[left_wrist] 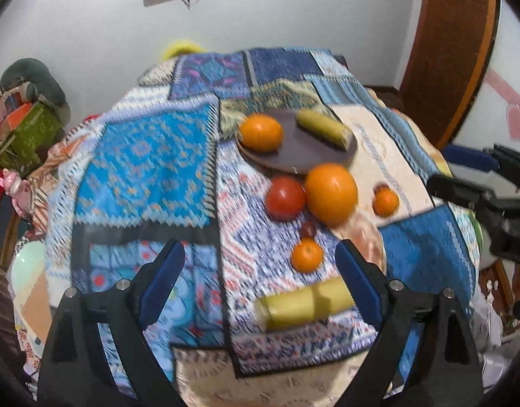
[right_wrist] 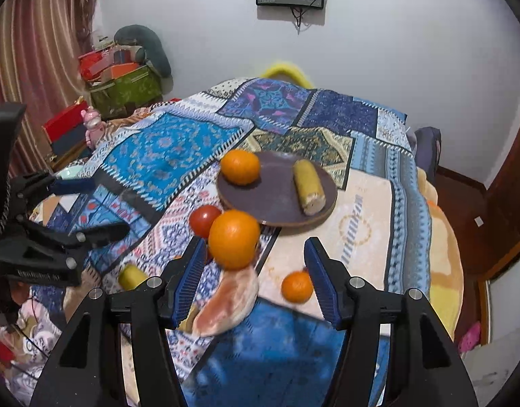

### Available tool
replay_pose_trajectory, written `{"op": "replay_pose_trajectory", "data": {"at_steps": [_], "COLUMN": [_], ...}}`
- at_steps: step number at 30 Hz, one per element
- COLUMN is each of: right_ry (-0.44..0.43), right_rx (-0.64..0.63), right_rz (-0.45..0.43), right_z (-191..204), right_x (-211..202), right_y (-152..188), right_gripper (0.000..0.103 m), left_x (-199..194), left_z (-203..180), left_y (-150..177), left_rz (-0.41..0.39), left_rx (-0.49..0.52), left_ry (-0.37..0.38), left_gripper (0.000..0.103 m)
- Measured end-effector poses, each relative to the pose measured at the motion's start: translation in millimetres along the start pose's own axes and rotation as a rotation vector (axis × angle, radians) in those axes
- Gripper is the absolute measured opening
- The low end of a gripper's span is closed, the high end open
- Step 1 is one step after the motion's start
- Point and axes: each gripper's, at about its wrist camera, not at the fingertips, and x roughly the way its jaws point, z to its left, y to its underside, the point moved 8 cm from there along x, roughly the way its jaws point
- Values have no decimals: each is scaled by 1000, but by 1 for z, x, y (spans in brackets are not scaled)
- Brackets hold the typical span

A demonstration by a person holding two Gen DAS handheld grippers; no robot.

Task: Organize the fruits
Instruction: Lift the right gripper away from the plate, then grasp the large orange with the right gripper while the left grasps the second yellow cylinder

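We are holding both the left hand-held gripper and the right hand-held gripper apart, gripping nothing; the brown plate is lying at 12 o'clock.

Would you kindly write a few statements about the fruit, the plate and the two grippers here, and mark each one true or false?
1. The brown plate holds an orange and a piece of corn. True.
2. The tomato lies on the plate. False: it rests on the patchwork cloth beside the plate, next to the large orange.
3. The left gripper is clamped on a fruit. False: its jaws stand open and hold nothing.
4. The right gripper holds nothing. True.
5. A second piece of corn lies on the cloth, off the plate. True.
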Motion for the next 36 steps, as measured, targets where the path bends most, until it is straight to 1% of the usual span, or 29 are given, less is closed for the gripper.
{"op": "replay_pose_trajectory", "data": {"at_steps": [3, 6, 10, 11, 14, 15, 18, 19, 21, 24, 28, 29, 31, 32, 36], "right_ry": [-12, -13, -9, -8, -8, -8, -8, -7, -6, -11, -16, -17, -19, -19, -12], "right_rx": [20, 38, 65, 73, 92, 97, 103, 102, 100, 97, 92, 89, 83, 78, 49], "right_rz": [10, 16, 25, 29, 38, 41, 46, 46, 47, 54, 59, 61, 64, 65, 60], "right_z": [0, -4, -15, -19, -25, -27, -30, -31, -30, -28, -23, -22, -19, -18, -14], "right_x": [-2, -5, -6, -5, -5, -5, -4, -4, -4, -2, 1, 2, 4, 5, 5], "right_y": [8, 14, 22, 24, 28, 29, 32, 32, 33, 34, 35, 35, 35, 35, 34], "right_gripper": [56, 57, 57, 57, 57, 57, 57, 57, 57, 57, 57, 57, 57, 57, 57], "left_x": [12, 26, 37, 39, 50, 54, 52, 52, 48, 44, 41, 40, 36, 33, 17], "left_z": [-12, -31, -58, -63, -67, -65, -57, -53, -42, -19, 11, 16, 26, 29, 26], "left_y": [16, 29, 33, 33, 37, 40, 44, 46, 49, 55, 63, 64, 65, 65, 57], "left_rz": [43, 93, 104, 104, 125, 136, 131, 133, 132, 138, 160, 159, 148, 139, 91], "left_rx": [18, 40, 92, 99, 108, 107, 75, 73, 74, 61, -17, -28, -49, -64, -97], "left_ry": [9, 26, 26, 22, -32, -47, -13, -15, -32, -68, -47, -56, -106, -115, -77], "left_gripper": [94, 94, 94, 95, 95, 96, 96, 96, 96, 99, 100, 100, 99, 99, 99]}}
